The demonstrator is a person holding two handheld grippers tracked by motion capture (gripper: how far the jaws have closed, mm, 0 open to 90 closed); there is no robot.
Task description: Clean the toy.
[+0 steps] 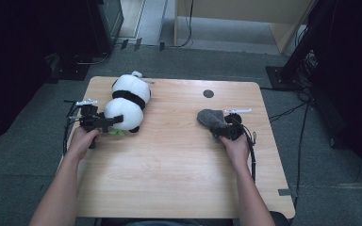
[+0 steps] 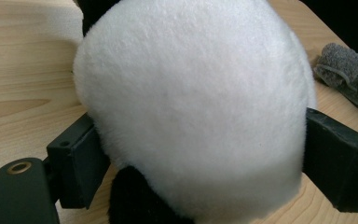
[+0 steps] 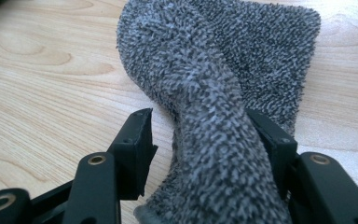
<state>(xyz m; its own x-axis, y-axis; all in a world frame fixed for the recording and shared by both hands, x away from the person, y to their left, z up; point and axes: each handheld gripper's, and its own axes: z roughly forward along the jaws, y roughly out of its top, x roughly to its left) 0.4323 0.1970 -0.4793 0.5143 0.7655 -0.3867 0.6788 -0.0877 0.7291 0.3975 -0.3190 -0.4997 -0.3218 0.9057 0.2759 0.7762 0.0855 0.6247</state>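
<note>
Pale wood-grain table (image 1: 179,160) over grey carpet, dark gear along both sides of the room. Your left claw (image 1: 115,121) straddles the white rump of the panda (image 1: 128,101): in the left gripper view both pads sit at the plush's flanks, the left one (image 2: 77,158) tucked against the fur, the right one (image 2: 335,161) at its edge, and you cannot tell whether they still press. Call it loosened around the toy, not clamped. The panda (image 2: 191,107) is round, dense short pile, white with a black band and black feet, lying near the table's far left corner. Your right claw (image 1: 219,132) is released: in the right gripper view the left pad (image 3: 137,149) stands clear of the sock (image 3: 223,93), which leans on the right pad (image 3: 272,140). That sock (image 1: 212,118) is grey, nubbly terry, folded into a limp ridge, lying right of centre. Between the two toys you have a broad bare stretch, and more open board toward you; the right edge is close to your right hand (image 1: 236,147)
</note>
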